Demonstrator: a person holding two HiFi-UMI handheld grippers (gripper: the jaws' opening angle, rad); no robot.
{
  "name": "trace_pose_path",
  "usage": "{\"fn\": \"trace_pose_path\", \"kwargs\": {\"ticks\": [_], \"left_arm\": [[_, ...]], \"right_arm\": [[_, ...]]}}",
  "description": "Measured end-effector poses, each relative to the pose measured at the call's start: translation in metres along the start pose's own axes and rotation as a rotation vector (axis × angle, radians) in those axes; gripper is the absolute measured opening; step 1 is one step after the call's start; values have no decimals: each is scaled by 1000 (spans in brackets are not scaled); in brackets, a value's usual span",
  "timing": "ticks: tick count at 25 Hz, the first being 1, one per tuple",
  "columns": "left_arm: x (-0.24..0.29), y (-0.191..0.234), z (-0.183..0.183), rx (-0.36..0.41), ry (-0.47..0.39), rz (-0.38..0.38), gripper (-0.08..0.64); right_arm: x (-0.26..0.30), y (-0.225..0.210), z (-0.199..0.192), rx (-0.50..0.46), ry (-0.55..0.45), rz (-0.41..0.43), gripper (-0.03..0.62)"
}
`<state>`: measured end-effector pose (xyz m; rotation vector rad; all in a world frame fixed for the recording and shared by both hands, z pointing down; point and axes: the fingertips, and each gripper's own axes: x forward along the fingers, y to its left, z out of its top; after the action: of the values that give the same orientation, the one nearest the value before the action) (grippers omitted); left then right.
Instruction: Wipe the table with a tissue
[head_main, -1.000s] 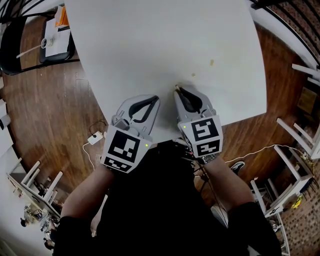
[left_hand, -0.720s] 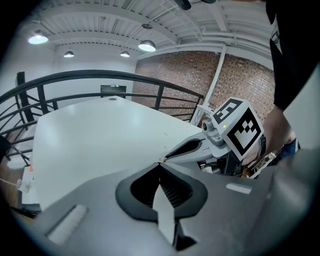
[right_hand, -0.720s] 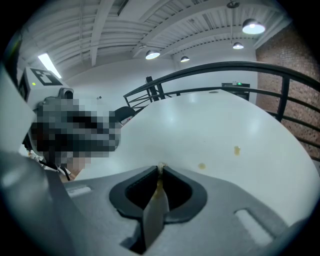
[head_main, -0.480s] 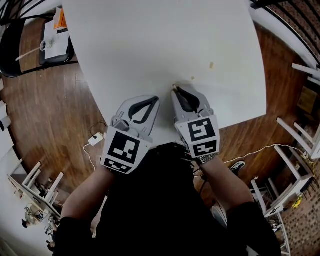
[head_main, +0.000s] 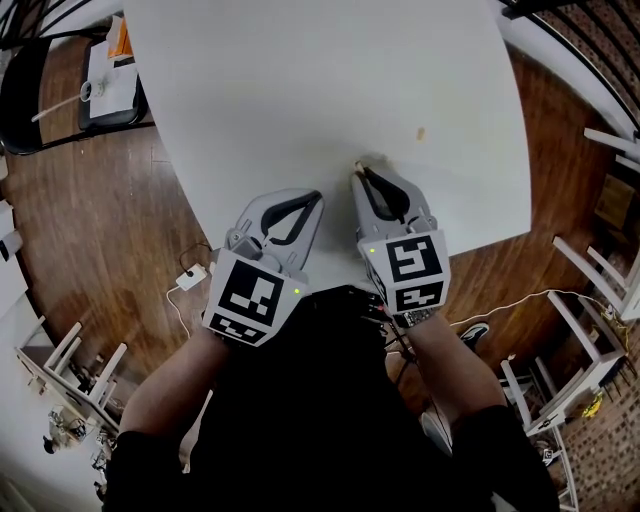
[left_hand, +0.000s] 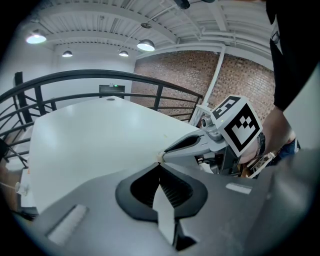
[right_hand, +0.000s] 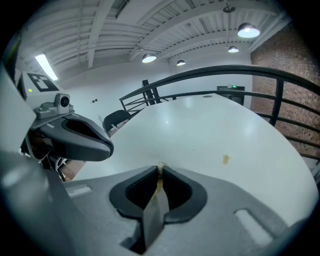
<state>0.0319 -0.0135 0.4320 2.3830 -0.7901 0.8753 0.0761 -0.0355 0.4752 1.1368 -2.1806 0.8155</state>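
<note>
The white table (head_main: 330, 80) carries a tan stain (head_main: 421, 133), which the right gripper view shows as well (right_hand: 226, 159). My right gripper (head_main: 358, 168) rests low over the table's near edge. It is shut on a tiny whitish, tan-smeared tissue scrap (right_hand: 160, 167) that just peeks out of its tips. A faint speck (head_main: 379, 157) lies right beside those tips. My left gripper (head_main: 317, 196) sits next to it on the left, shut with nothing visible between its jaws. Each gripper appears in the other's view, the right gripper (left_hand: 161, 157) and the left gripper (right_hand: 111, 146).
A black chair holding papers (head_main: 110, 70) stands off the table's far left corner. A white power adapter (head_main: 190, 277) and its cable lie on the wooden floor at the left. White furniture frames (head_main: 600, 300) stand to the right. A dark railing (right_hand: 220, 75) runs behind the table.
My right gripper has shifted a little to the right and forward, so its tips now sit next to the faint speck. The left gripper has hardly moved.
</note>
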Motion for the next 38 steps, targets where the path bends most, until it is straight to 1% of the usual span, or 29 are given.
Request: {"fn": "trace_pose_path", "kwargs": {"ticks": [7,16,23,38], "left_arm": [[5,-8,3,7,2,-12,11],[10,-8,5,6,5,-21,9],[17,-3,7,3,7,-20,9],[20,5,13,-5,10,-8,9]], "right_arm": [[-12,-22,-2,9,-15,-49,26],[-15,-38,-5,13,2,-82,26],[-6,-41,-4,-2,16,-75,26],[3,-41,8,-7,8,-54,26]]}}
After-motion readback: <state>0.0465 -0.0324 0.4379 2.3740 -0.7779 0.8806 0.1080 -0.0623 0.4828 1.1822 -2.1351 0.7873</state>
